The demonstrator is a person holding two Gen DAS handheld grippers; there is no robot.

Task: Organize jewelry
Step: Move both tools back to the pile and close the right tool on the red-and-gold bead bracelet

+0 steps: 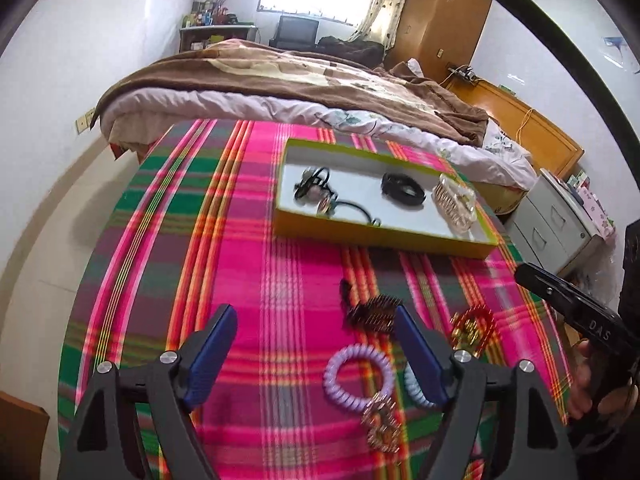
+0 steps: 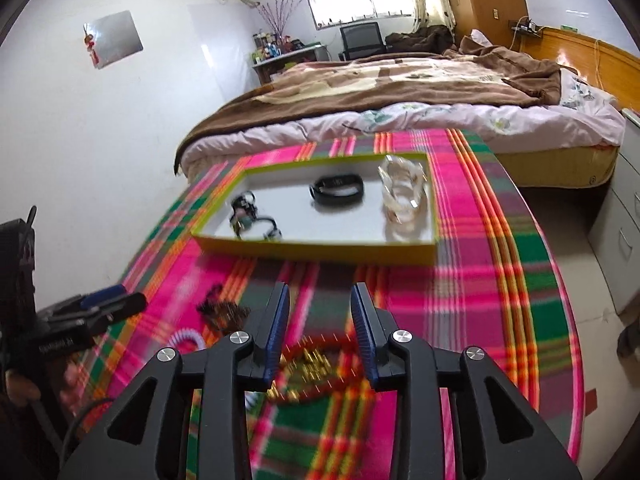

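Note:
A yellow-green tray (image 1: 360,236) (image 2: 320,250) stands on the plaid table and holds black hair ties (image 1: 316,190) (image 2: 250,216), a black band (image 1: 402,188) (image 2: 338,188) and clear bracelets (image 1: 456,202) (image 2: 404,196). Loose on the cloth lie a purple coil tie (image 1: 358,374), a dark comb clip (image 1: 372,312) (image 2: 222,312), a gold clip (image 1: 380,424) and a red-gold bangle (image 1: 474,326) (image 2: 316,364). My left gripper (image 1: 316,328) is open and empty above the cloth. My right gripper (image 2: 320,308) is open over the red-gold bangle, touching nothing.
The round table's plaid cloth (image 1: 200,240) (image 2: 500,280) drops off at its edges. A bed (image 1: 280,84) (image 2: 400,92) stands just behind the table. Grey drawers (image 1: 560,220) stand at the right.

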